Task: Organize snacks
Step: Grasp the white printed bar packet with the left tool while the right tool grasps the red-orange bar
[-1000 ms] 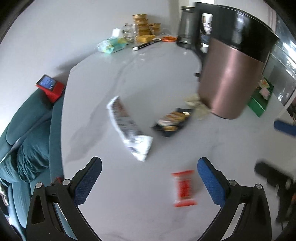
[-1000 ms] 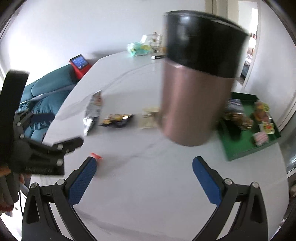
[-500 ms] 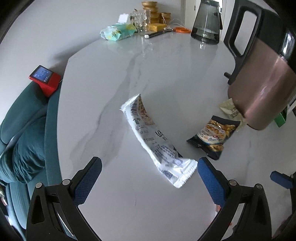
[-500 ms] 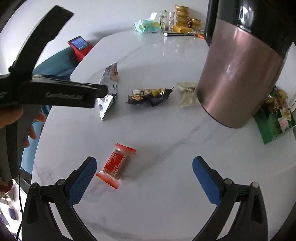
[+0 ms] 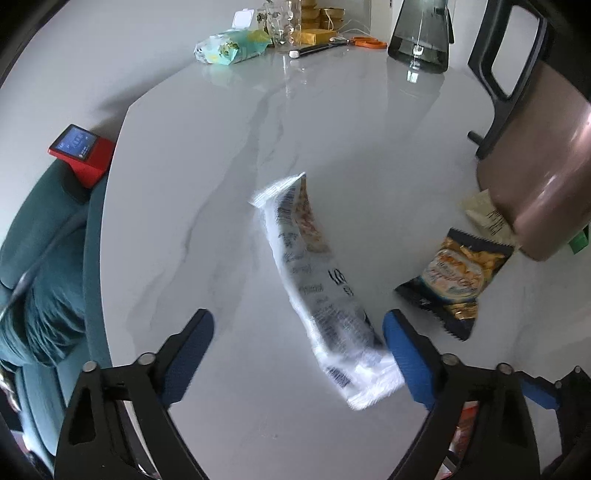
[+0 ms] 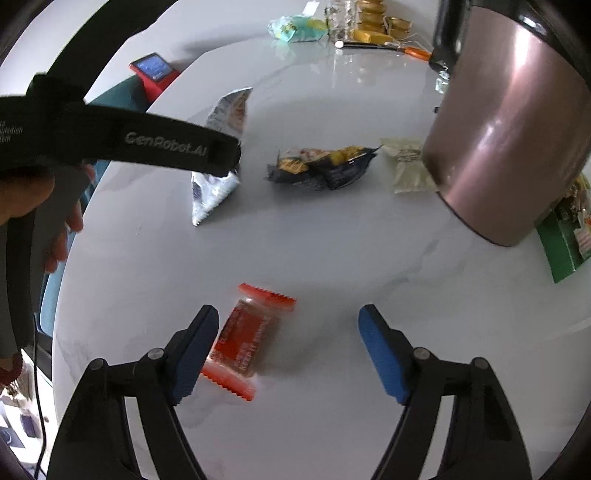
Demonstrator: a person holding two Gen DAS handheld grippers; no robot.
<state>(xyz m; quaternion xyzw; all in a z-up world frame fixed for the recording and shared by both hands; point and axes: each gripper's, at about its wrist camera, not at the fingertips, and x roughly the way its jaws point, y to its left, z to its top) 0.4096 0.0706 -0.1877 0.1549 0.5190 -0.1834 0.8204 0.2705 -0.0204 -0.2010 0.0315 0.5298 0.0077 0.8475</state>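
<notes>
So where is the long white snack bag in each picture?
Left wrist: the long white snack bag lies in the middle, its near end by the right-side finger.
Right wrist: it is upper left, partly behind the left gripper's black body.
Shared landmark: the dark snack packet just right of it.

A home dining or living area. A white marble-look table point(image 5: 332, 122) stands against a plain wall, with a teal sofa point(image 5: 40, 258) just beside it. At the table's far end are a glass jug point(image 5: 421, 33), scissors point(image 5: 365, 41), wipes point(image 5: 232, 48) and stacked gold tins point(image 6: 373, 26). Snack packets point(image 6: 325, 166) lie near a copper-coloured kettle point(image 6: 509, 140).
</notes>
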